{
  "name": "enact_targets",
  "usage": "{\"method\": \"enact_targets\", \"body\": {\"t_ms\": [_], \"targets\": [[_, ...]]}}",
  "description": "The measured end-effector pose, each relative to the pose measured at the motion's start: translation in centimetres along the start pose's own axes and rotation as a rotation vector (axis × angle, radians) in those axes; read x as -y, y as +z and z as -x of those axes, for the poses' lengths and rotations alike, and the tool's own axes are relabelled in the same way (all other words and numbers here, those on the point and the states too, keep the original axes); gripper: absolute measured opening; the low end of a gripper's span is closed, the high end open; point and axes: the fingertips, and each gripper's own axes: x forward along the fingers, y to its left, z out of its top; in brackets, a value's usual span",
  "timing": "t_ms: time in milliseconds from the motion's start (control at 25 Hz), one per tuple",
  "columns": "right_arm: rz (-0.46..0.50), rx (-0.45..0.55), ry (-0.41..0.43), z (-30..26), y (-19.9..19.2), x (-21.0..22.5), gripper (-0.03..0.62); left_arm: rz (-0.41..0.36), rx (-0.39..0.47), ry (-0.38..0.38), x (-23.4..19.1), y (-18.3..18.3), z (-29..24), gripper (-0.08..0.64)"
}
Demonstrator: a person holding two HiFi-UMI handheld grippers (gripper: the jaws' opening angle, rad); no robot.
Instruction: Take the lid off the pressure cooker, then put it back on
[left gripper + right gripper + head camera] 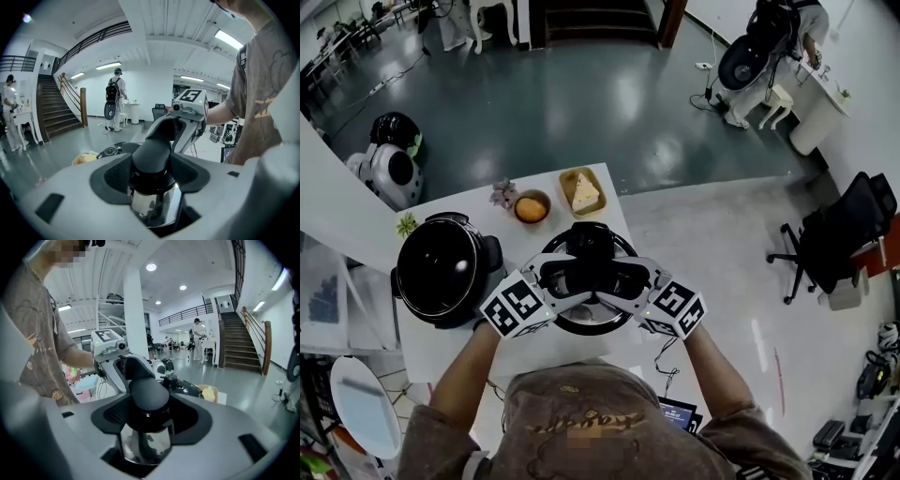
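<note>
**Head view.** The lid (591, 324) is held up over the right side of the table (478, 202), close to the near edge. The left hand-held gripper (551, 281) and the right hand-held gripper (630, 281) bite it from two sides, facing each other. To do this step well, I think both hands should go up together. That way the lid lies flat and does not tip. The squeeze should be firm.

A big black round pot (441, 267) sits at the left edge. I cannot tell if the lid belongs to it. A bowl (532, 206) and a tray (583, 192) sit at the far edge. The lid hides what is under it. The person's head and arms cover the table's near edge.

**Left gripper view.** The left hand-held gripper (152, 176) is clamped on a black handle (152, 154) of the lid, with shiny metal just below. The right one shows across from it. Most of the lid is behind the jaws. Only a small knob (110, 151) peeks out.

**Right gripper view.** The right hand-held gripper (147, 416) is clamped on a black handle too. The knob shows beyond it. The table is almost all hidden here, so how high the lid is cannot be told.
</note>
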Motion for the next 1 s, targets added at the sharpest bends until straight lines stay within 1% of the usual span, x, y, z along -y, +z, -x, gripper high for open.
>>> {"method": "enact_targets", "body": {"t_ms": [200, 400, 600, 800, 1000], "targets": [[-0.001, 0.031, -0.002, 1.8, 3.5, -0.7, 0.259, -0.024, 0.023, 0.009, 0.4, 3.6, 2.1, 0.262], [0.025, 0.048, -0.020, 1.9, 6.4, -1.8, 0.259, -0.064, 0.038, 0.021, 0.3, 5.4, 4.6, 0.262], [0.039, 0.057, -0.026, -0.1, 8.8, -3.9, 0.259, -0.077, 0.049, 0.028, -0.3, 5.1, 8.4, 0.262], [0.041, 0.068, -0.023, -3.3, 10.9, -6.4, 0.259, -0.090, 0.034, 0.037, -1.1, 3.7, 12.6, 0.262], [0.031, 0.079, -0.034, -6.7, 12.9, -8.8, 0.259, -0.097, 0.011, 0.029, -2.2, 2.2, 16.8, 0.262]]}}
